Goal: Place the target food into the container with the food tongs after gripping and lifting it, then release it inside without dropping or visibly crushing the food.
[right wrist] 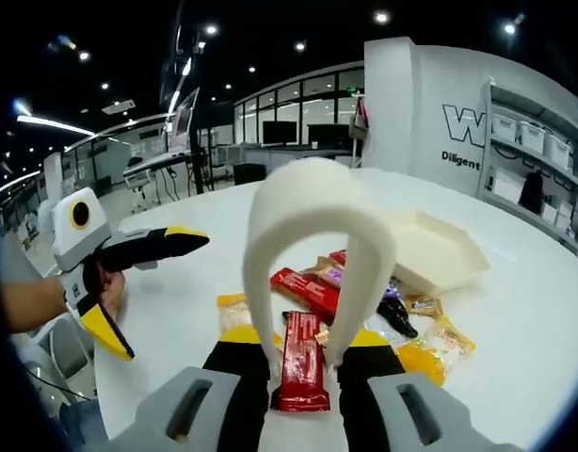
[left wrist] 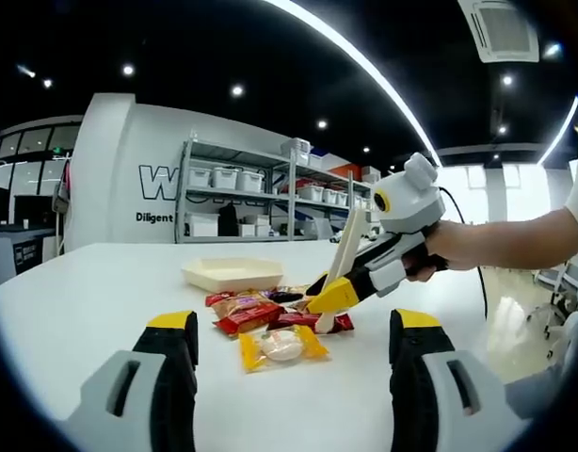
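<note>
Two grippers work over a round white worktop (left wrist: 72,311). In the left gripper view the left gripper (left wrist: 294,353) hangs low over the near edge, its two yellow-tipped black fingers (left wrist: 172,341) spread wide apart with nothing between them. The right gripper (left wrist: 338,292), held in a person's hand (left wrist: 428,254), comes in from the right and pinches one pair of cream food tongs (left wrist: 344,252), whose tips reach down among the snacks.

In the right gripper view the right gripper (right wrist: 303,363) has its fingers (right wrist: 235,372) pressed against the two arms of the food tongs (right wrist: 313,212); the tongs' looped end arches toward the camera and hides part of the pile. A red wrapped bar (right wrist: 301,365) lies on the worktop between the tong tips; whether the tips touch it I cannot tell. The left gripper (right wrist: 152,282) shows at the left, open.

One shallow cream tray (left wrist: 232,274) sits just behind the snacks, nothing visible in it. The pile (left wrist: 270,315) holds roughly seven or eight wrapped items, overlapping too much for a sure count: several red bars, one dark packet, and one yellow-edged clear packet with a pale round pastry (left wrist: 281,347) nearest the left gripper. Shelving with white bins (left wrist: 237,193) stands behind; its wall lettering is cut off.
</note>
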`<move>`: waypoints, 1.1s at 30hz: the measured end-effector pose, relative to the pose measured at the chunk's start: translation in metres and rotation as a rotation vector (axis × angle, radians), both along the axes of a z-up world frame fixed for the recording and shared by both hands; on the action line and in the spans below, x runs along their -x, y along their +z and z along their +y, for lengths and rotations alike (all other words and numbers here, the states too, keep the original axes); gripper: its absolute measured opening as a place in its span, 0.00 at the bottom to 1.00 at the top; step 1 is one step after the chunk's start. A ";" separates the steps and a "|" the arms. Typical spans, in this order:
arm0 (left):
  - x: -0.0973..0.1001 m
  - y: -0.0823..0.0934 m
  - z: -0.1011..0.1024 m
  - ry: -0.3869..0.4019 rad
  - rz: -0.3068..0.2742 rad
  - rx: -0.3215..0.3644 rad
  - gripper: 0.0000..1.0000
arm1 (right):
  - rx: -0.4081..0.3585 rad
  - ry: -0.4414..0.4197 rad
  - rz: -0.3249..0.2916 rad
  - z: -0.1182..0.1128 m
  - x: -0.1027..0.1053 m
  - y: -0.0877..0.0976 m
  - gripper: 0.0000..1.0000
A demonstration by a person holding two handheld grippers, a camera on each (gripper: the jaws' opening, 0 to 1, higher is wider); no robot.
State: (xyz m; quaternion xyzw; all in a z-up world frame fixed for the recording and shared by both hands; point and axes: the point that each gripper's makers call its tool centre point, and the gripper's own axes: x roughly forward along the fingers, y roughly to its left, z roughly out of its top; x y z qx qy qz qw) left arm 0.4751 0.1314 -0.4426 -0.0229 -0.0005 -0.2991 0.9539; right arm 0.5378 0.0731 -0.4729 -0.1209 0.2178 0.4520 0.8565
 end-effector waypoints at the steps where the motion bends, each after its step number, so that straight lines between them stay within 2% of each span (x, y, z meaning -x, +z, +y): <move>1: 0.000 0.000 0.000 -0.003 -0.002 0.000 0.82 | 0.014 0.007 -0.003 0.000 0.000 -0.002 0.21; 10: -0.001 -0.002 -0.001 -0.002 0.012 -0.002 0.83 | -0.007 -0.042 0.041 -0.004 0.001 -0.002 0.17; 14: -0.002 -0.008 -0.001 0.001 0.050 -0.012 0.81 | 0.000 -0.054 0.026 -0.007 0.004 0.001 0.17; 17: -0.004 -0.013 0.002 0.009 0.083 -0.013 0.80 | -0.023 -0.061 0.007 -0.011 0.006 0.012 0.17; 20: -0.002 -0.013 0.001 0.009 0.070 -0.033 0.78 | -0.028 -0.063 -0.014 -0.019 0.005 0.027 0.17; 24: -0.001 -0.016 -0.004 0.003 0.059 -0.079 0.77 | -0.018 -0.055 -0.075 -0.028 0.005 0.052 0.17; 26: -0.001 -0.018 -0.003 -0.002 0.068 -0.089 0.77 | -0.013 -0.052 -0.091 -0.031 0.005 0.061 0.17; 33: -0.001 -0.019 -0.003 -0.005 0.094 -0.069 0.77 | 0.006 -0.049 -0.138 -0.037 -0.008 0.094 0.17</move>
